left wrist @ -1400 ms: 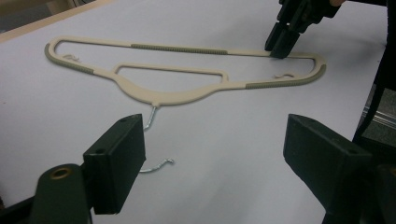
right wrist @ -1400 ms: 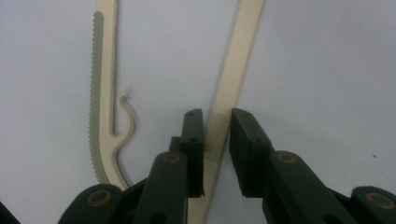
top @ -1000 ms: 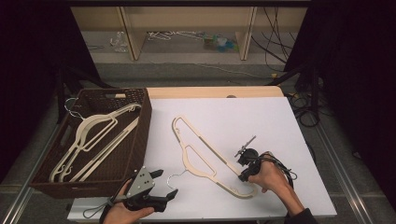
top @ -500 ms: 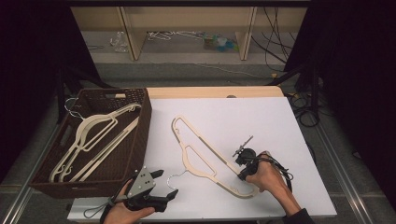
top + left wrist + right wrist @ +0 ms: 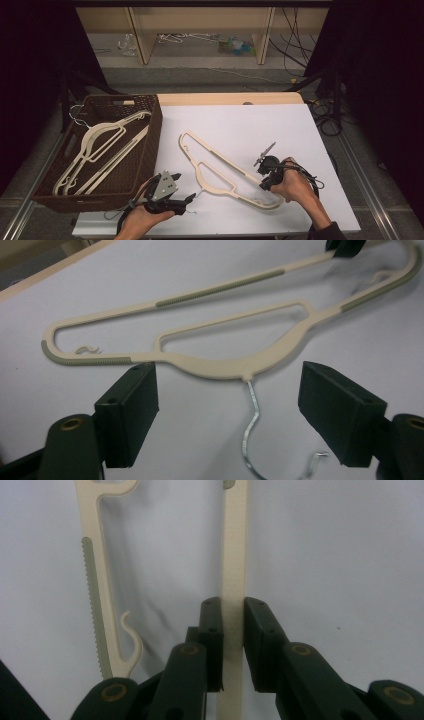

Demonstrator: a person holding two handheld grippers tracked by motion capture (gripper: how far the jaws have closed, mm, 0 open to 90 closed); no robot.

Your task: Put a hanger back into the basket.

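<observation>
The cream plastic hanger (image 5: 225,172) lies flat on the white table (image 5: 300,130), stretched slantwise between the two tongs. Its straight bar is grasped by the right tongs (image 5: 268,181): in the right gripper view the two black jaws press on either side of that bar (image 5: 234,580), having just been closing onto it. Just left of those jaws in that view runs the hanger's other arm (image 5: 102,605), with a ribbed grey strip and a small notch hook (both lying on the table, untouched).

The left tongs (image 5: 187,201) are released, jaws standing wide apart, though they have just been closing a little. In the left gripper view the hanger's metal hook (image 5: 252,430) lies between the two jaws, touching neither pad, and the neck of the hanger (image 5: 235,367) sits just beyond the jaw tips. At the far end of the hanger in that view, the dark tip of the right tongs (image 5: 347,246) sits on the bar.

Each of the tongs is held in a person's hand, the left hand (image 5: 142,222) and the right hand (image 5: 295,187) coming in from the near edge of the table.

Beyond and to the outer side of the left tongs stands a brown woven basket (image 5: 150,135), just beside the table's edge, with more cream hangers (image 5: 105,145) lying in it.
</observation>
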